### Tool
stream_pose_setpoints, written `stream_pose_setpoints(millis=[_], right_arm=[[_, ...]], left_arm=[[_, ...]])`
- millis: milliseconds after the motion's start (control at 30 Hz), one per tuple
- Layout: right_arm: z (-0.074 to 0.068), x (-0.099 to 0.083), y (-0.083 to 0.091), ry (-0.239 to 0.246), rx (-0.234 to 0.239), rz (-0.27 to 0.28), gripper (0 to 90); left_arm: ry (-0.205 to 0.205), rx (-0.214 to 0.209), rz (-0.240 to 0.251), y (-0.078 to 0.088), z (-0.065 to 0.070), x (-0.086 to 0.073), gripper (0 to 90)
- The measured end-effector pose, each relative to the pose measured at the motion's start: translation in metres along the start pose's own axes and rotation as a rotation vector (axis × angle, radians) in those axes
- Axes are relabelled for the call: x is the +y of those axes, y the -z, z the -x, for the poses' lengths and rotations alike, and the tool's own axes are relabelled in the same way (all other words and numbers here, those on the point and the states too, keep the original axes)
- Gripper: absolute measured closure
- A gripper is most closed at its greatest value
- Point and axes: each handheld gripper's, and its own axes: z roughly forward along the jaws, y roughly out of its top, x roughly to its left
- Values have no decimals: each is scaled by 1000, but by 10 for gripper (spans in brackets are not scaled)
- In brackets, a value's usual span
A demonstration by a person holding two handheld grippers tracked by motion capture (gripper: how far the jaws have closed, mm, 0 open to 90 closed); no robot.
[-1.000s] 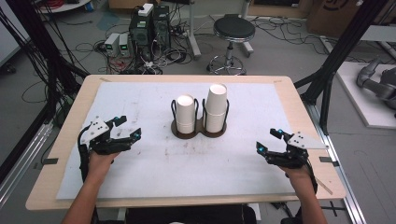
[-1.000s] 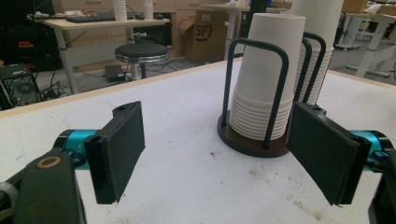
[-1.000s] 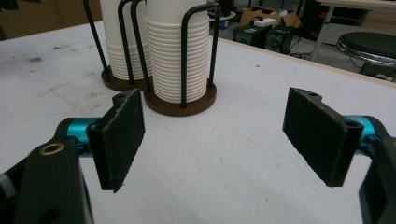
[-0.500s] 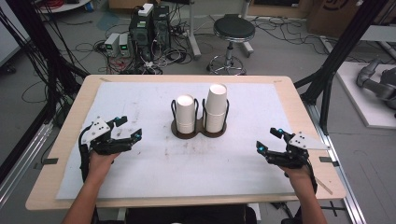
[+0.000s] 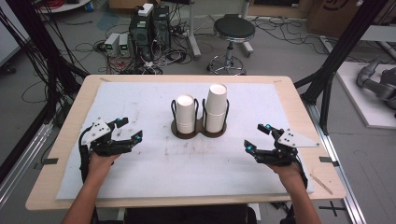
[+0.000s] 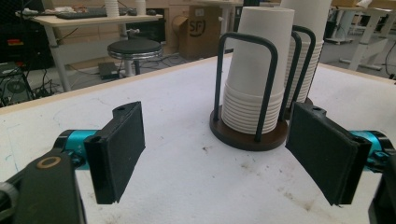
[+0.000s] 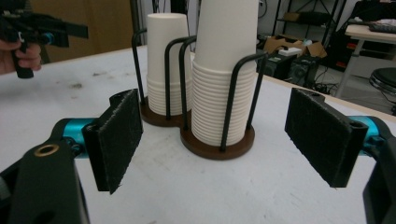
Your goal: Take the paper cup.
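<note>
While both grippers gape, cup holder (image 5: 198,131) well apart, between.

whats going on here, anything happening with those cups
A person sits at the table with a two-jaw gripper in each hand. The left gripper and the right gripper are both open and empty, resting low on either side. Between them, farther back, a dark double holder carries two stacks of white paper cups: the shorter stack on the left and the taller stack on the right. Neither gripper touches the cups; each points toward the holder.
</note>
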Motion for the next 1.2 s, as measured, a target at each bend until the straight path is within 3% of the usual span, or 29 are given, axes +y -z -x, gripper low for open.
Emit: stream_pose_setpoints(millis=[233, 500, 800, 1000, 1200], right_arm=[[-10, 7, -17, 6, 33, 12, 205], [-21, 22, -48, 26, 63, 37, 283], [-31, 29, -82, 14, 107, 76, 405], [-37, 32, -97, 18, 130, 78, 530], [-44, 32, -115, 15, 132, 77, 728]], left_arm=[[3, -3, -3, 0, 0, 0, 195], [6, -4, -2, 0, -2, 0, 195], [6, 0, -8, 0, -2, 0, 195], [4, -3, -7, -2, -1, 0, 195], [4, -1, -10, -3, -1, 0, 195]])
